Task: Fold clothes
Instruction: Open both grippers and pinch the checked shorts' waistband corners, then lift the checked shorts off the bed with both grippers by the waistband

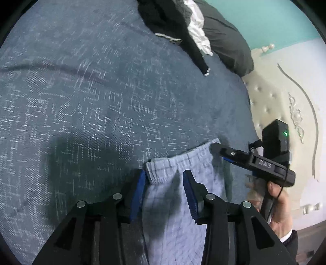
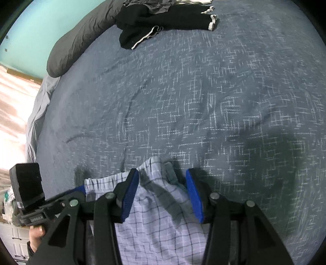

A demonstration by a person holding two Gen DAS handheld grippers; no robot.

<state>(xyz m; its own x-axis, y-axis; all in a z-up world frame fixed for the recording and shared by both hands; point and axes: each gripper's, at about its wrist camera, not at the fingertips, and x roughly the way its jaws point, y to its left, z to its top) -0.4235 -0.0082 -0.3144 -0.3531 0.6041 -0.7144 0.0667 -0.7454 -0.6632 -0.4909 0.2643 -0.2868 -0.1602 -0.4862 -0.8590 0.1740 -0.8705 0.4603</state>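
pale blue checked shorts (image 1: 179, 195), elastic waistband bunched, lie at the near edge of the bed (image 1: 85, 106). my left gripper (image 1: 165, 183) and right gripper (image 2: 162, 183) fingers are spread over the waistband. black clothes (image 2: 163, 22) lie far off, teal wall (image 1: 275, 18) behind.

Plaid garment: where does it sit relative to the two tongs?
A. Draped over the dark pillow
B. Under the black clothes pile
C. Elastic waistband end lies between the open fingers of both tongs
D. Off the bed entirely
C: the plaid garment has its waistband between the spread blue pads of the left tongs and the right tongs.
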